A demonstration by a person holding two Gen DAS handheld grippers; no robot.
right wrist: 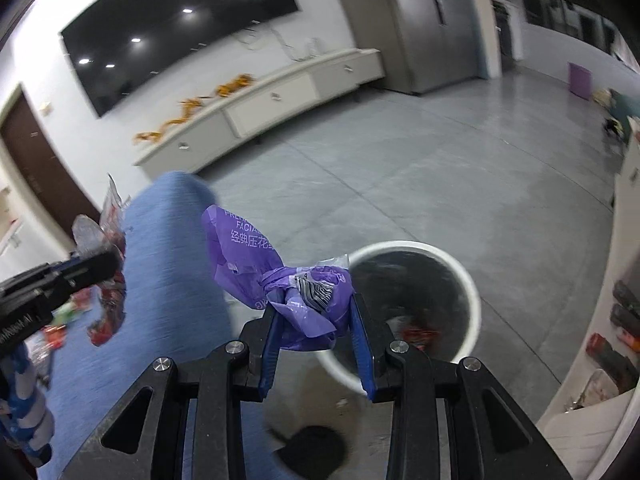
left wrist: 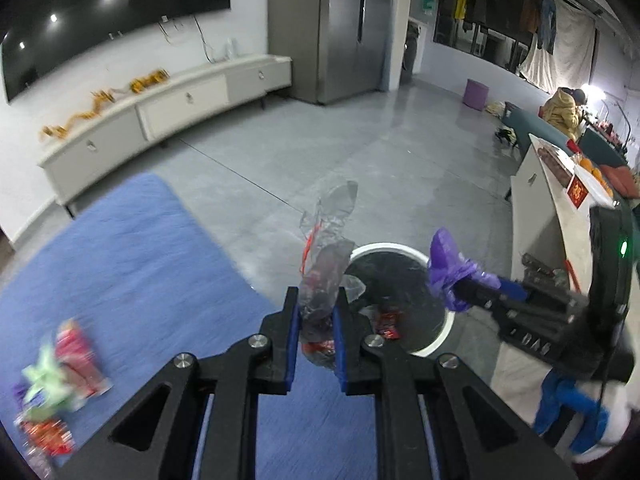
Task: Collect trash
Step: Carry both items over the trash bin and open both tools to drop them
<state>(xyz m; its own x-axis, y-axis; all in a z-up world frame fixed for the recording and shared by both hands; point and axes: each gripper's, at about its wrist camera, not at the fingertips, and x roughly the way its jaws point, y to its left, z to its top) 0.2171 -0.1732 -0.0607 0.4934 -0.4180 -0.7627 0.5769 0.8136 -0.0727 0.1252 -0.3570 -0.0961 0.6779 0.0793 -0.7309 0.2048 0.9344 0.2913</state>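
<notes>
My left gripper is shut on a clear plastic wrapper with red print, held just left of a white round trash bin on the floor. My right gripper is shut on a crumpled purple plastic bag, held just left of the bin's rim. The bin holds red wrappers. The right gripper with the purple bag also shows in the left wrist view, over the bin. The left gripper with its wrapper also shows in the right wrist view. More trash lies on the blue rug.
A white counter with snacks stands to the right of the bin. A long white TV cabinet runs along the far wall under a big screen. A grey fridge stands behind. A person sits far right.
</notes>
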